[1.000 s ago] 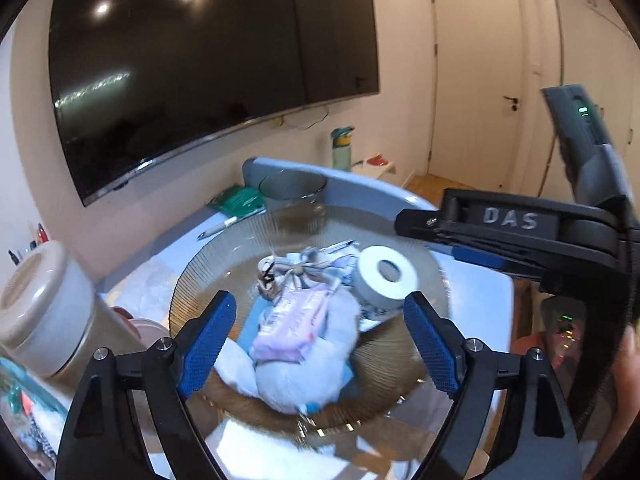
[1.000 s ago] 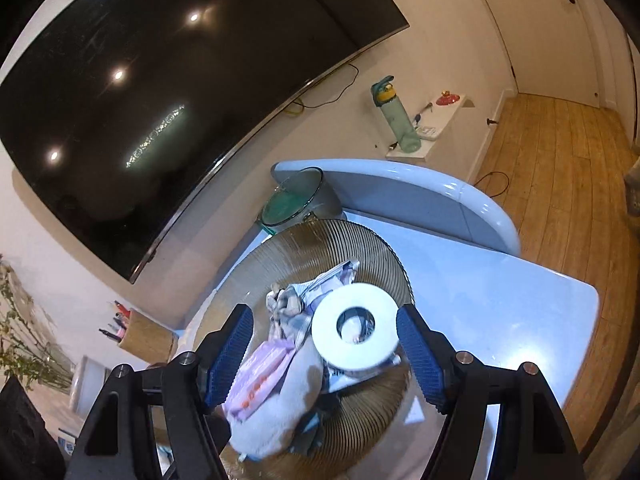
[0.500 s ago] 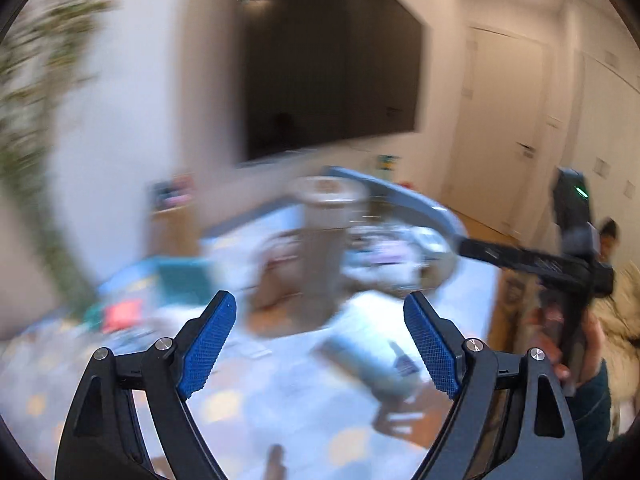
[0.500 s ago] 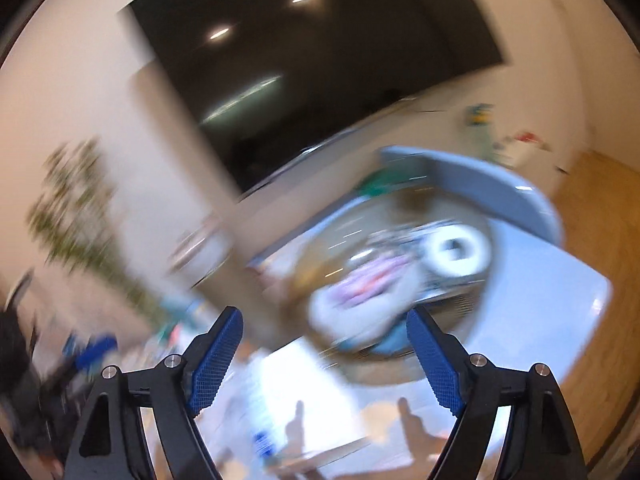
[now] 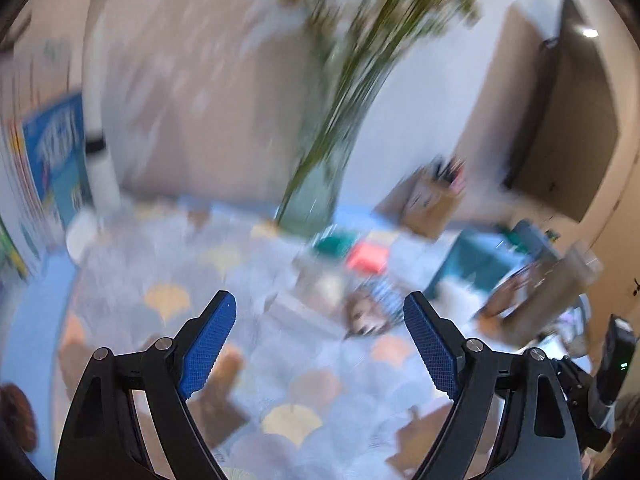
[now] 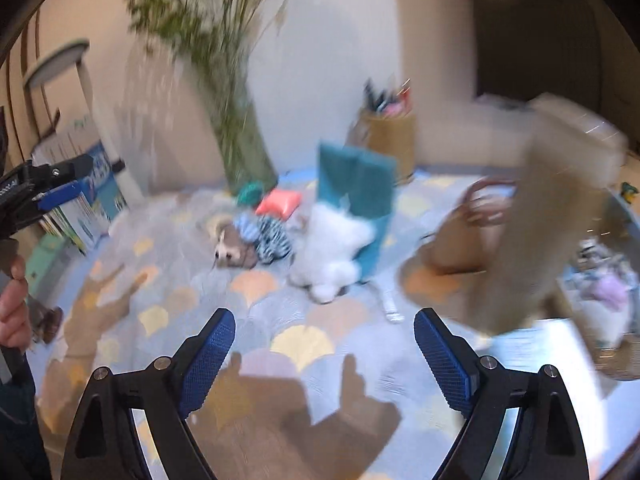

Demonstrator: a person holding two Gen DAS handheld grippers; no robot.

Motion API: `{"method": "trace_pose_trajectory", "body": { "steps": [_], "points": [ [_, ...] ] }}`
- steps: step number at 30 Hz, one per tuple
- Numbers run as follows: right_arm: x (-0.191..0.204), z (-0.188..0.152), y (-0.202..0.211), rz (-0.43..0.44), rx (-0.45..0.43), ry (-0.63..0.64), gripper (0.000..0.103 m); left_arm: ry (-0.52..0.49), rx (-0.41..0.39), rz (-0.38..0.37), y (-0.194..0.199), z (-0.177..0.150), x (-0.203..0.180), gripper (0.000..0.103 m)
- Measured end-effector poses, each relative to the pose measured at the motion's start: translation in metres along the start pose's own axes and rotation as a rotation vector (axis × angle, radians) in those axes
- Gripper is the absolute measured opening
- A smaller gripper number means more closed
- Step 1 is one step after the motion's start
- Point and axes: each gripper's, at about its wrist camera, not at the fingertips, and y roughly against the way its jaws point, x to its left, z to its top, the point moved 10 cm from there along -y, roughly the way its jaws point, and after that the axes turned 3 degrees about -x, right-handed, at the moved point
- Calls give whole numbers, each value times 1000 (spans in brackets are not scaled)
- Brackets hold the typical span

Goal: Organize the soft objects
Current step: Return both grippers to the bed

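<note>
Blurred table (image 6: 168, 280) lot: white plush toy (image 6: 336, 244), striped soft toy (image 6: 272, 240), teal bag (image 6: 354, 184); left gripper (image 5: 320, 336) jaws spread, empty; right gripper (image 6: 324, 344) jaws opening, empty.

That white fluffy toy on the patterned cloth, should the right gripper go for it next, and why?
Probably yes: ease the right gripper forward toward the white fluffy toy. Its jaws are opening with nothing between them, and the toy lies straight ahead on the patterned cloth, loose beside a striped plush. The picture is blurred, so slow down first.
</note>
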Motion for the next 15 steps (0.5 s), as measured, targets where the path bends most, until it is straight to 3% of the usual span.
{"method": "trace_pose_trajectory", "body": {
  "steps": [6,10,13,15],
  "points": [
    [-6,-28,-43,-33,61,-18,90,16,59,11,-51,-51,11,85],
    [-10,-26,-43,-72,26,-13,90,19,115,43,-73,-70,19,83],
    [-12,-25,-42,-57,30,-26,90,14,103,35,-67,-63,16,83],
    [-9,-25,-42,10,81,-44,90,28,103,3,-57,-53,11,83]
  ]
}}
